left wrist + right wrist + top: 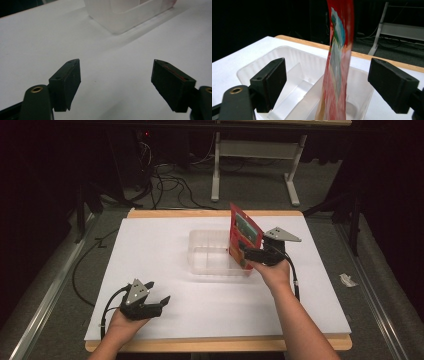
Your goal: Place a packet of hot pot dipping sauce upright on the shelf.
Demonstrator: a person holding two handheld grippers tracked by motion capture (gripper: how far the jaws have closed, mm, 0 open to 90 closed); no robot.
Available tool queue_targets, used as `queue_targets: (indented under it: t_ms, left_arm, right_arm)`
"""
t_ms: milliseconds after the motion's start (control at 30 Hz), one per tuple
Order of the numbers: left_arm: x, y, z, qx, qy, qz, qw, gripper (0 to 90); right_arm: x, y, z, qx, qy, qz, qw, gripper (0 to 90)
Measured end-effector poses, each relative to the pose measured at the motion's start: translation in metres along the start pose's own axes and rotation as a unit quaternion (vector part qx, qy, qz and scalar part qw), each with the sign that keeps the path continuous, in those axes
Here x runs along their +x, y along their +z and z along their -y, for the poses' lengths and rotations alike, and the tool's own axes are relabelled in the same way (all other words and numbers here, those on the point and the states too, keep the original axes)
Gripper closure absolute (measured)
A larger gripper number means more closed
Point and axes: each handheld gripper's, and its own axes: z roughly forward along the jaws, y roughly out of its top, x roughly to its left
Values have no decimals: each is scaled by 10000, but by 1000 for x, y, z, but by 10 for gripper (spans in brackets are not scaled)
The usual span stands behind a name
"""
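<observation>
Now the right gripper [327, 85] gapes around a glossy red packet [338, 62] over a ribbed translucent tub [262, 68].

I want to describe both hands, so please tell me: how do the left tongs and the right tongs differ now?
The left tongs hang over bare white table; the right tongs sit at the clear plastic tray. Nothing lies between the left jaws; a red packet stands untouched between the right jaws. Both are open.

Red packet [339, 62] cut off at top and bottom edges in the right gripper view, its print blurred, clear tray [125, 12] cropped at the top of the left gripper view, packet's lower end hidden inside tray.
</observation>
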Motion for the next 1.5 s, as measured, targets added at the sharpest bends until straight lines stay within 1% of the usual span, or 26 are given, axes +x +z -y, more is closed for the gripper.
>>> queue_targets:
  t_ms: [200,400,533,633,733,833,867,1033,1100,1200,1333,1400,1433,1467,1500]
  left_arm:
    - [1,0,0,-1,2,-7,10000,242]
    - [0,-1,0,-24,-19,-6,10000,242]
    - [0,-1,0,-28,-23,-3,10000,242]
    - [0,-1,0,-29,-24,-7,10000,242]
    - [1,0,0,-15,-29,-10,10000,242]
    - [1,0,1,0,-23,-15,10000,242]
    - [1,0,1,1,-24,-18,10000,242]
    - [1,0,1,6,-13,-17,10000,242]
    - [2,0,0,-19,-61,-22,10000,241]
    - [3,0,0,-22,-80,-51,10000,241]
    - [2,0,2,14,-86,-15,10000,241]
    - [2,1,4,66,-100,0,9999,241]
    - [1,2,4,62,-174,-5,9998,241]
    - [0,2,3,72,-314,25,9995,241]
    - [-2,2,0,30,-535,79,9985,240]
  right_arm:
    - [0,-1,0,52,-7,4,10000,159]
    - [0,-7,0,127,20,9,9999,153]
    - [1,-15,-1,143,-51,28,9999,153]
    - [3,-24,-3,196,-166,42,9997,153]
    - [3,-34,-1,158,-157,-44,9997,157]
    - [2,-45,2,167,-194,-71,9996,157]
    - [2,-48,4,177,-144,-78,9997,156]
    - [0,-72,18,147,-135,-92,9998,156]
    - [1,-81,25,147,-144,-94,9997,156]
    - [3,-96,37,146,-183,-46,9997,155]
    - [5,-120,55,135,-321,65,9994,155]
    - [5,-131,68,77,-277,153,9995,158]
    - [3,-136,75,37,-240,175,9996,159]
    - [1,-139,80,51,-167,142,9997,159]
    - [-2,-141,84,41,-141,110,9998,160]
